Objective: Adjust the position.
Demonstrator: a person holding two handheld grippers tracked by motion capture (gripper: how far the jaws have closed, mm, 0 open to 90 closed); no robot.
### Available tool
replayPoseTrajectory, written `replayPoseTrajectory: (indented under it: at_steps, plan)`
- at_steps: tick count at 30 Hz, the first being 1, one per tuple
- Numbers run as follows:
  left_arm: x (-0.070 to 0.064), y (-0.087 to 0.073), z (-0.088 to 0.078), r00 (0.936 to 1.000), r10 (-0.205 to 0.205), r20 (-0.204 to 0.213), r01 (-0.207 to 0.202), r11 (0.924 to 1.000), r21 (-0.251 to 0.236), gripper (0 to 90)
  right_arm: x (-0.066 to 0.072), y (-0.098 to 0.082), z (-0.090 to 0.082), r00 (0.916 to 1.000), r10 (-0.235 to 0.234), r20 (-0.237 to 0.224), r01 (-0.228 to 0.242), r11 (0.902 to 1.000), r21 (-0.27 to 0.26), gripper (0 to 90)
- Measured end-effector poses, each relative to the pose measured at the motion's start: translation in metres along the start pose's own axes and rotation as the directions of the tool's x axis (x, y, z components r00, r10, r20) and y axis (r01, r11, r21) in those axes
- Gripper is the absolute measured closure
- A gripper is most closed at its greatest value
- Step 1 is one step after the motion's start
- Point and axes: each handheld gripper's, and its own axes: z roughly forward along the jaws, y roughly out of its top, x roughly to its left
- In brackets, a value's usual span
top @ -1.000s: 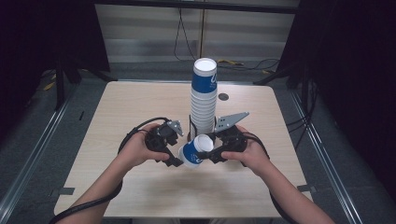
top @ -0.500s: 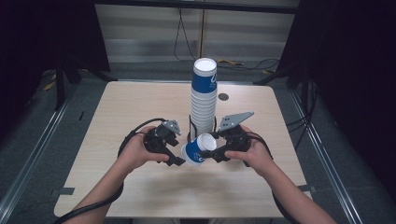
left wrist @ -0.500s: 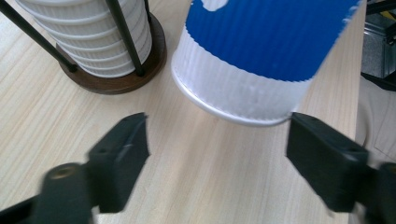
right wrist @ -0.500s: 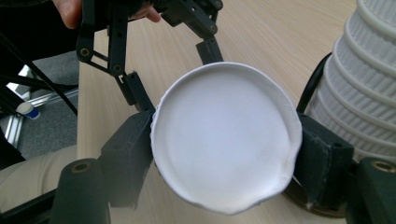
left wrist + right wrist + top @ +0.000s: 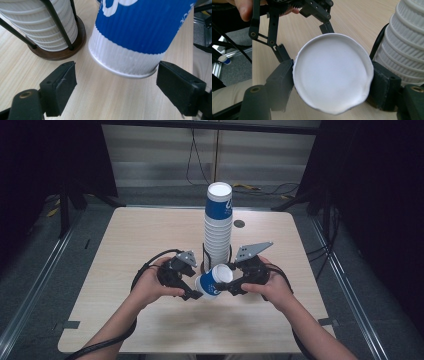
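Observation:
A blue-and-white paper cup point(image 5: 214, 280) lies on its side just above the table, in front of the tall cup stack point(image 5: 218, 227). My right gripper point(image 5: 226, 280) is shut on the cup's mouth. In the right gripper view its pads squeeze the white rim point(image 5: 329, 62) slightly out of round. My left gripper point(image 5: 194, 282) faces the cup's bottom and its jaws have just been opening. In the left gripper view the cup's base point(image 5: 130, 60) sits between the open jaws, and neither of the pads point(image 5: 62, 82) touches it.
The stack stands in a black wire holder on a dark round base point(image 5: 75, 47) at the middle of the wooden table point(image 5: 140, 240). A small dark disc point(image 5: 239, 224) lies behind the stack. Cables trail over the floor beyond the far edge.
Both hands and the cup stay nearly where they were; the cup has shifted only slightly between the grippers.

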Motion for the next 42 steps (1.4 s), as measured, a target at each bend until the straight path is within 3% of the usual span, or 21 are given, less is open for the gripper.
replayPoseTrajectory:
  at_steps: [2, 6, 29, 40, 41, 42]
  plan:
    - [0.0, 0.0, 0.001, 0.9996, 0.027, 0.008, -0.027, 0.9996, 0.0, 15.9, 0.0, 0.0, 0.002, 1.0, -0.001, -0.005, 0.001, 1.0, 0.0, 27.7]
    - [-0.002, 0.003, 0.003, 0.999, 0.043, 0.013, -0.043, 0.9989, -0.021, 16.2, 0.0, 0.0, 0.004, 1.0, 0.001, -0.008, -0.001, 1.0, 0.0, 27.7]
    - [-0.004, 0.007, 0.02, 0.9991, 0.031, 0.028, -0.029, 0.9979, -0.058, 14.1, 0.001, 0.005, 0.005, 0.9998, -0.011, -0.017, 0.01, 0.9996, -0.024, 28.0]
    - [-0.006, 0.008, 0.015, 0.9991, 0.038, 0.02, -0.037, 0.9973, -0.063, 18.4, 0.001, 0.004, 0.003, 0.9997, -0.008, -0.025, 0.007, 0.9987, -0.05, 28.1]
    - [-0.005, 0.009, 0.013, 0.9988, 0.047, 0.017, -0.046, 0.9979, -0.045, 18.4, 0.001, 0.004, 0.003, 0.9996, -0.008, -0.026, 0.006, 0.9986, -0.053, 28.2]
    - [-0.006, 0.008, 0.013, 0.9989, 0.043, 0.017, -0.042, 0.9972, -0.062, 18.4, 0.001, 0.004, 0.003, 0.9997, -0.008, -0.024, 0.007, 0.9983, -0.058, 28.1]
